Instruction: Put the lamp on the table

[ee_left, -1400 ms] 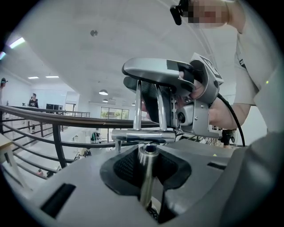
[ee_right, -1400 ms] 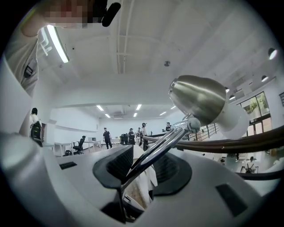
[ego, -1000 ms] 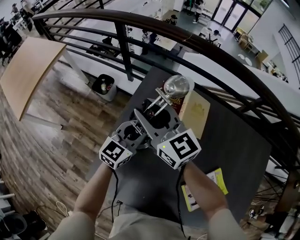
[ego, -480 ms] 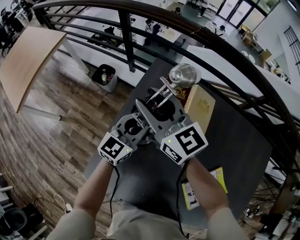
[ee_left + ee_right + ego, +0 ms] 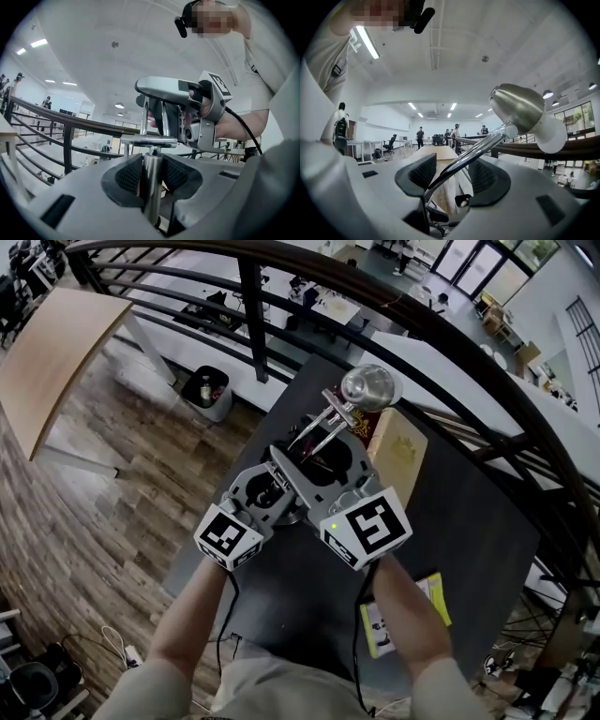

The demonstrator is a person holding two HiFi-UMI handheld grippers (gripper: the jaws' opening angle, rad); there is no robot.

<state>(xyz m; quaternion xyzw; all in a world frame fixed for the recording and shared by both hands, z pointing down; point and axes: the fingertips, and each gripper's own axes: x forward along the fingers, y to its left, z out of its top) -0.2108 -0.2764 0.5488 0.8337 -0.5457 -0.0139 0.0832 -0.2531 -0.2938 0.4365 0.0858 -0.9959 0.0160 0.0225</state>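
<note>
The lamp stands on the dark table (image 5: 450, 521): a chrome shade (image 5: 368, 387) on thin chrome arms (image 5: 319, 435) over a black base (image 5: 328, 468). My left gripper (image 5: 281, 493) holds its upright chrome post (image 5: 152, 187) low down. The left gripper (image 5: 152, 176) has just been opening its jaws a little, but both pads still lie against the post. My right gripper (image 5: 314, 474) is open. Its jaws have just been opening, and the slanting lamp arm (image 5: 473, 152) runs between the right gripper's (image 5: 452, 176) pads with a gap on each side. The shade (image 5: 518, 108) hangs beyond.
A tan box (image 5: 394, 451) and a red can (image 5: 361, 427) stand right behind the lamp. A yellow leaflet (image 5: 403, 615) lies near the table's front. A dark curved railing (image 5: 422, 334) runs behind the table. On the floor below are a bin (image 5: 206, 395) and a wooden tabletop (image 5: 56, 362).
The view has tilted slightly. The lamp and both grippers stay in about the same place on the table.
</note>
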